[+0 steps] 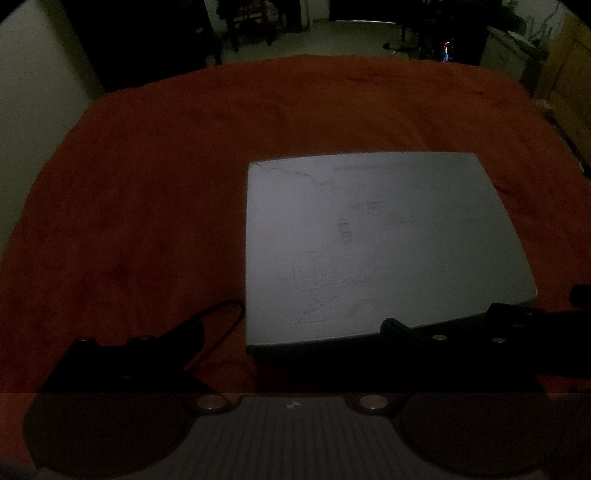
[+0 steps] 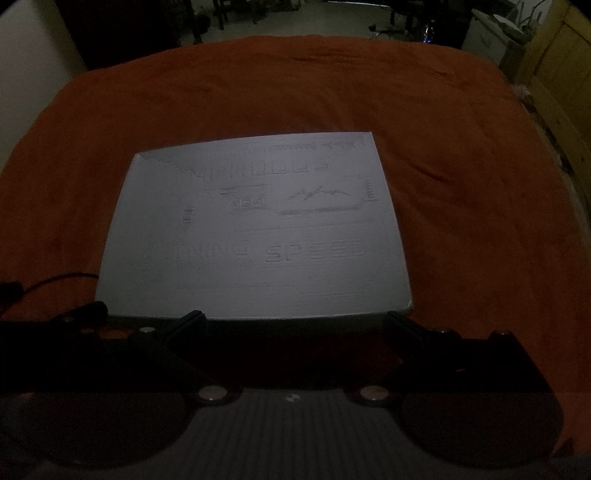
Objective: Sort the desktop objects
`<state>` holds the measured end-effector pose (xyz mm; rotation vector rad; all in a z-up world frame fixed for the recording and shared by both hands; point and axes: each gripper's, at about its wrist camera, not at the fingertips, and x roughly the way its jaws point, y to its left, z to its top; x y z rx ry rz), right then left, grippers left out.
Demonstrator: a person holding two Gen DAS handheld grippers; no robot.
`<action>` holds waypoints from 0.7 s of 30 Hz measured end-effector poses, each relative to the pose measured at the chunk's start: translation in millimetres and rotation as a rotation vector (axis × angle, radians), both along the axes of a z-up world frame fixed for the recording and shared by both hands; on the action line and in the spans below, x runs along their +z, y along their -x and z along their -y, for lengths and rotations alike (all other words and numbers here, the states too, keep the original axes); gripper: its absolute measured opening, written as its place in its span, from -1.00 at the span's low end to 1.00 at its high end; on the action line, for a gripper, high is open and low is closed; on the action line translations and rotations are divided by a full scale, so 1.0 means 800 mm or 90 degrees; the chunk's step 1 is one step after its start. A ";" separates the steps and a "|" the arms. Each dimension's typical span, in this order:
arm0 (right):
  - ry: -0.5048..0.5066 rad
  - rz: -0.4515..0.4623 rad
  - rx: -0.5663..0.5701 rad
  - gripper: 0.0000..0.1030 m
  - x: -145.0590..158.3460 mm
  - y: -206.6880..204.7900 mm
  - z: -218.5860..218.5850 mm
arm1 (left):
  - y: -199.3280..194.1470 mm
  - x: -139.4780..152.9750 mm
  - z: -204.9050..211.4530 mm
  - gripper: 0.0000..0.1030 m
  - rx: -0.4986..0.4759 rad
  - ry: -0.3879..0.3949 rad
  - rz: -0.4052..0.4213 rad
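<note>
A flat white box point(image 2: 255, 229) with faint grey lettering lies on an orange-red cloth point(image 2: 258, 92). In the right wrist view my right gripper point(image 2: 293, 321) is open and empty, its two dark fingertips at the box's near edge. In the left wrist view the same box point(image 1: 380, 243) lies right of centre. My left gripper point(image 1: 291, 328) is open and empty, its left finger on the cloth beside the box's near left corner and its right finger at the box's near edge. The scene is very dim.
A thin black cable point(image 1: 221, 325) loops on the cloth by the box's near left corner and also shows in the right wrist view point(image 2: 55, 278). Beyond the cloth's far edge lie a dark room floor, furniture legs point(image 1: 251, 33) and a wooden cabinet point(image 2: 561, 74) at right.
</note>
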<state>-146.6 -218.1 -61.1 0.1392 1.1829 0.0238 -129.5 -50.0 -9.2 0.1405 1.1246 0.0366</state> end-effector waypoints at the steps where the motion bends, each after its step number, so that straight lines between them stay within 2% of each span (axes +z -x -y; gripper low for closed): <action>1: -0.001 0.002 0.000 1.00 0.001 0.000 0.000 | -0.001 0.000 -0.001 0.99 0.001 0.001 0.000; 21: -0.008 -0.003 0.005 1.00 0.008 0.000 -0.002 | -0.002 -0.018 -0.006 0.99 -0.010 -0.006 -0.004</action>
